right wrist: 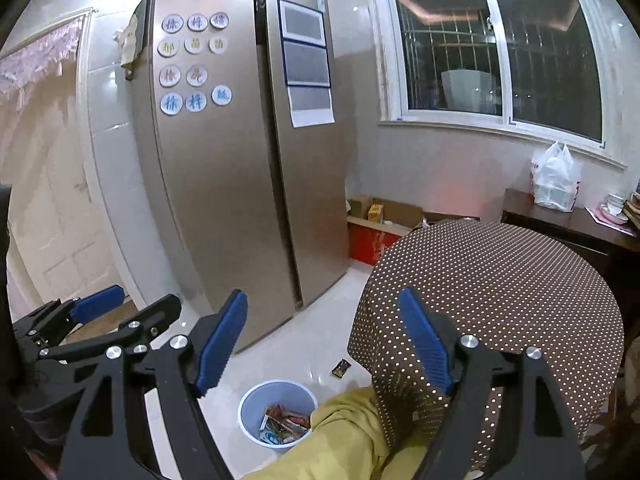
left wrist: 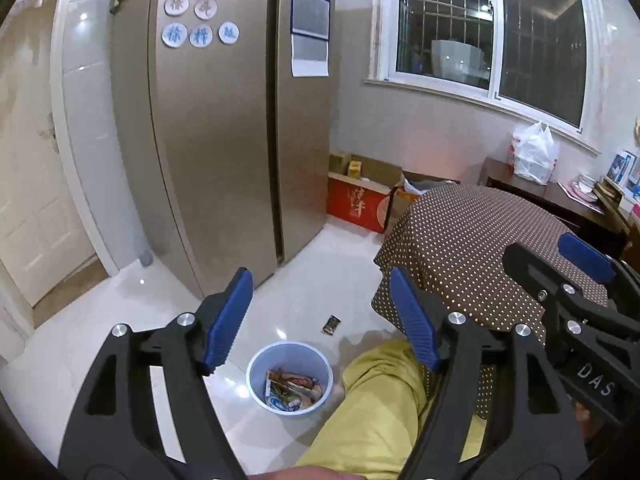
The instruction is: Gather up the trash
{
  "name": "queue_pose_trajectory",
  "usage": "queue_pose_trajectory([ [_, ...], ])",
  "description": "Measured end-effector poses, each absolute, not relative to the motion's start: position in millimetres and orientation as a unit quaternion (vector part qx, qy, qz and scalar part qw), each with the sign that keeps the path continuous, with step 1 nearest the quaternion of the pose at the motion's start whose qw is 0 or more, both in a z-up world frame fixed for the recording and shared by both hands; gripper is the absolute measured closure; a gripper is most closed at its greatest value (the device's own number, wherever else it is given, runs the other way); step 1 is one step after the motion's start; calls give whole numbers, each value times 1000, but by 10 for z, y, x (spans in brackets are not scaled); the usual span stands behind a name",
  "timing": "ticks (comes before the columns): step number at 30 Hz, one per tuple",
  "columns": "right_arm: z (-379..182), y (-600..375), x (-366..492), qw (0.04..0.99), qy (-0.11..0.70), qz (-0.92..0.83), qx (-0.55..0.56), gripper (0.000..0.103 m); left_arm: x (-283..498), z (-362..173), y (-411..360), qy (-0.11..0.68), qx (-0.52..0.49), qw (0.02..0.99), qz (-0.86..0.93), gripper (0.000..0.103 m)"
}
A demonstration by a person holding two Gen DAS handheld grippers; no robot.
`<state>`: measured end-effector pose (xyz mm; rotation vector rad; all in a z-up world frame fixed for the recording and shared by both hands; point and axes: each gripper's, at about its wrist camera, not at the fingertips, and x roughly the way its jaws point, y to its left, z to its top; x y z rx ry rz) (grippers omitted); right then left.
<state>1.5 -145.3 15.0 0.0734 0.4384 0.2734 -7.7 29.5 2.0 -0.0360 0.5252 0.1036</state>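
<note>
White floor tiles (left wrist: 304, 280) fill the lower centre, backed by a steel refrigerator (left wrist: 224, 140) at upper left and a dotted tablecloth (left wrist: 472, 248) at right. I see my yellow-clad leg (left wrist: 380, 408) at bottom centre beside the blue bin (left wrist: 256, 384), holding wrappers. My left gripper (left wrist: 320, 320) and right gripper (right wrist: 320, 340) gape, empty. One dark wrapper (left wrist: 331, 325) lies above the bin.
</note>
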Motion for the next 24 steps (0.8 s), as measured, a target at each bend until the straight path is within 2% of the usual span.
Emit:
queue_pose_trajectory([
  [24,238,-1578,-122,971,196,128,40,22,-219,143,276,240,-10,970,38,32],
])
